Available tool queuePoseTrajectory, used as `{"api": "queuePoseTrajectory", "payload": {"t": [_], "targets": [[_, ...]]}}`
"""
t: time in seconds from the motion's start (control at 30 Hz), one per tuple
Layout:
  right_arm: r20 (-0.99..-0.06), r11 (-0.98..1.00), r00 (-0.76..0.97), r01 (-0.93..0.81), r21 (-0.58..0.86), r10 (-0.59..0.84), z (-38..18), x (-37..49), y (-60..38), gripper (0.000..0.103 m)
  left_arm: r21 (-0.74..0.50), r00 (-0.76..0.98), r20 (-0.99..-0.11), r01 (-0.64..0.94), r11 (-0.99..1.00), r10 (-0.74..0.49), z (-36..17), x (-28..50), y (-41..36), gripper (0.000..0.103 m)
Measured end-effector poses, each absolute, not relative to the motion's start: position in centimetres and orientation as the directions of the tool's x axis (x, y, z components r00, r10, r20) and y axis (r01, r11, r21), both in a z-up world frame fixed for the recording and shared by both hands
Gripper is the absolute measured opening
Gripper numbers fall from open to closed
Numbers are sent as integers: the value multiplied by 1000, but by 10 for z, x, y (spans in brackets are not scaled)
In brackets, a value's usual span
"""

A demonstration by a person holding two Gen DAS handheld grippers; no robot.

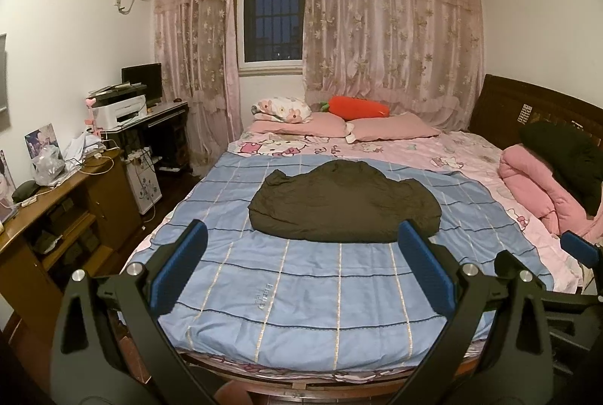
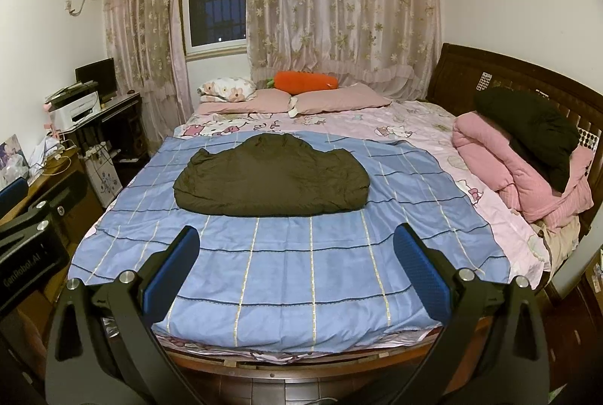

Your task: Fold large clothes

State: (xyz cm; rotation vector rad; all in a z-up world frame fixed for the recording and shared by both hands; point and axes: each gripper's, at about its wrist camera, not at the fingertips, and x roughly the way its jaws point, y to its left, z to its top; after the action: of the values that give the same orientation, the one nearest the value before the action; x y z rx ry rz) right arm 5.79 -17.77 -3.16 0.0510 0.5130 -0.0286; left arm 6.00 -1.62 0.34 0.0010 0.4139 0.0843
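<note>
The bed (image 1: 490, 149) fills most of the room, its pink cartoon sheet half covered by a blue checked blanket (image 1: 301, 292) spread toward the foot. On that blanket, near its far edge and roughly centred across the bed, lies the dark olive garment (image 1: 345, 201), a puffy jacket or coat by the look of it, already gathered into a broad, rounded bundle with a straight near edge. Over by the headboard a pink quilt (image 2: 508, 164) is heaped with another black garment (image 2: 527, 130) on top, well apart from the olive one.

Down at the foot of the bed, the left hand-held gripper (image 1: 301, 269) and the right hand-held gripper (image 2: 297, 265) both hang with their blue pads spread wide, holding nothing, short of the garment.

I'd judge the jacket soft, bulky and springy: light enough to lift, but inclined to puff back open and slide on smooth fabric. The two near corners of that straight edge look like the sensible places to pinch, taking all layers together so the fold carries over evenly.
</note>
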Motion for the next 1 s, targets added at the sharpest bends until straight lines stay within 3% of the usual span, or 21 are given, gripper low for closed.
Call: {"api": "queuePoseTrajectory", "payload": {"t": [0.7, 1.0], "targets": [[-487, 998, 873, 38, 42, -13, -33, 60, -188, 102, 17, 908, -411, -80, 997, 80, -6, 55, -3, 101], [-486, 999, 874, 32, 39, -9, -32, 57, -184, 102, 53, 912, -388, -126, 991, 136, -14, 45, -4, 101]]}}
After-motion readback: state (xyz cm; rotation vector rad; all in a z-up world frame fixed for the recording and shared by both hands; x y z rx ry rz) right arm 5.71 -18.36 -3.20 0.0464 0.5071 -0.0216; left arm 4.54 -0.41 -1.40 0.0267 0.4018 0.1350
